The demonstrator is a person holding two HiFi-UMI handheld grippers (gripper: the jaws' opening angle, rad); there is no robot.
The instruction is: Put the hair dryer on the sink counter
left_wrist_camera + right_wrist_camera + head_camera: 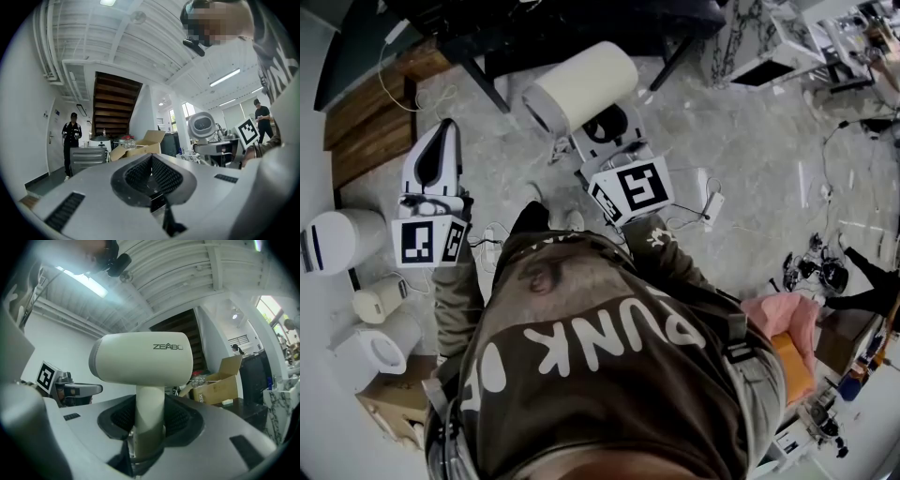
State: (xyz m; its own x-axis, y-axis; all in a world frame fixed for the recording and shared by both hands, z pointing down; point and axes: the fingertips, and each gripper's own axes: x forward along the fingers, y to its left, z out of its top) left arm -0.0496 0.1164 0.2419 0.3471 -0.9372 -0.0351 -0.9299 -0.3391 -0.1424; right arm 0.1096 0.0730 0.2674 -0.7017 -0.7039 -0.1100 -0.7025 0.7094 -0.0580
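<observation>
Right gripper level, frame centre, pinching hair dryer by its handle; left gripper level, jaws pressed together, empty.

Cream hair dryer among greys, black and white
The hair dryer is showing a grey rear band and grey lettering; the right gripper and left gripper are showing pale grey shells, black ribbed pads and black-and-white square markers. The floor is showing grey marbling, the shirt white letters on brown.
</observation>
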